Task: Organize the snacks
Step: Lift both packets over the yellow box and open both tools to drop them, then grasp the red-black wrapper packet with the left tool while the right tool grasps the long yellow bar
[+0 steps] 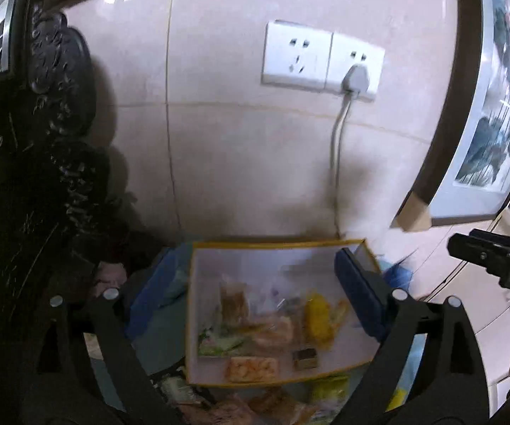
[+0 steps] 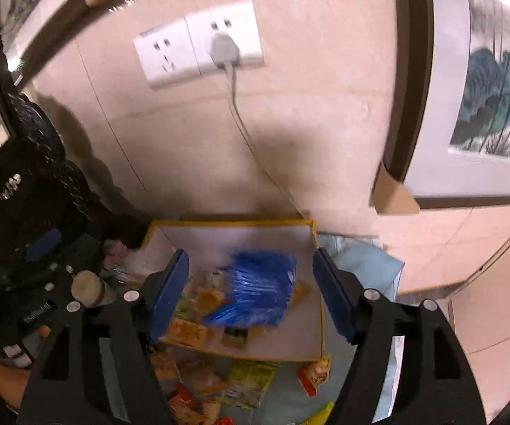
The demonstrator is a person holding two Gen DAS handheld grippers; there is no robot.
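Snack packets (image 2: 198, 297) lie in the yellow-rimmed white cardboard box (image 2: 301, 233) below both wide-spread, empty fingers (image 2: 336, 294); the blurred blue packet (image 2: 255, 287) between the right fingers may land outside the box.

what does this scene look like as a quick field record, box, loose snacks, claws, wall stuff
box: yellow-rimmed white box at the foot of the wall, open top
inside box: several wrapped snacks, including an orange pack near the front edge
blue packet: blurred blue packet over the box, between the right claw's fingers, not touched by either
loose snacks: more packs on the light blue surface in front of the box
left claw: open, empty
right claw: open
wall: double socket, grey plug in its right half
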